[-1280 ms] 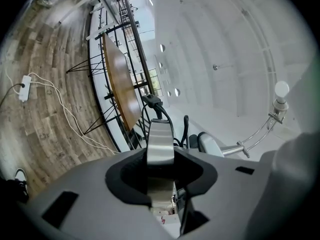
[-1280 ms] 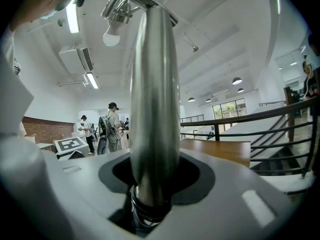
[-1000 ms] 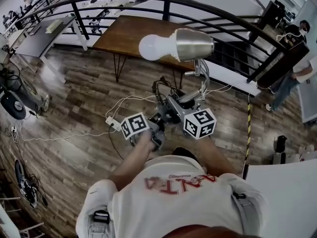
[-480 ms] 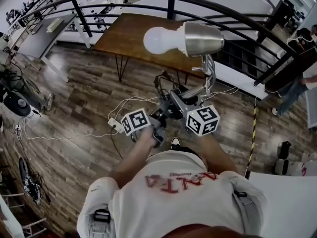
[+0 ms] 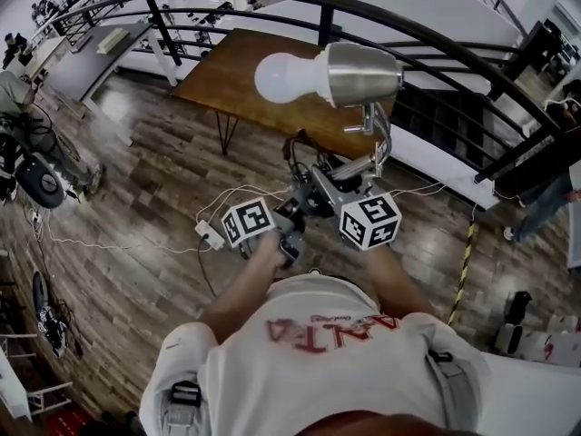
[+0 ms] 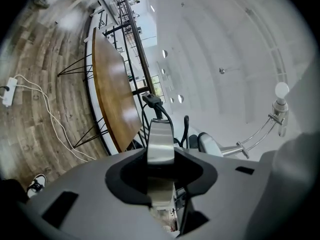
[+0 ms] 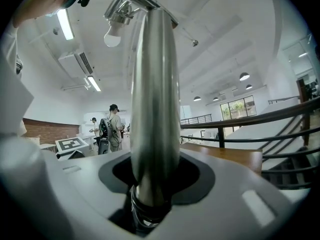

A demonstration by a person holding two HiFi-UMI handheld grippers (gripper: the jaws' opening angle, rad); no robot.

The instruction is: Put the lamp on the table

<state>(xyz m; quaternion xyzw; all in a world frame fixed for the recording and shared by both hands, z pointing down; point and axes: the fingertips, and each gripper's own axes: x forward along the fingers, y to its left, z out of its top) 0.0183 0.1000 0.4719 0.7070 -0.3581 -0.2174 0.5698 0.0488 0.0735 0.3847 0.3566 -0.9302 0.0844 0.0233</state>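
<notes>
I carry a silvery lamp in the air with both grippers, its metal shade [image 5: 363,73] and white bulb [image 5: 286,77] pointing left above the wooden floor. My left gripper [image 5: 292,214] is shut on a flat metal part of the lamp [image 6: 160,146] low down, next to its black cable [image 6: 152,103]. My right gripper [image 5: 349,178] is shut on the lamp's round stem [image 7: 154,109], and the bulb [image 7: 114,34] shows above it. The brown wooden table [image 5: 238,73] on thin black legs stands ahead, beyond the lamp.
A black curved railing [image 5: 436,44] runs behind the table. A white power strip [image 5: 209,236] with cords lies on the floor at the left. Grey desks [image 5: 95,53] stand at the back left. People stand far off [image 7: 114,129], and one at the right edge [image 5: 545,198].
The floor and railing have slid a little through the head view as the person moves. The lamp stays held the same way in both grippers.
</notes>
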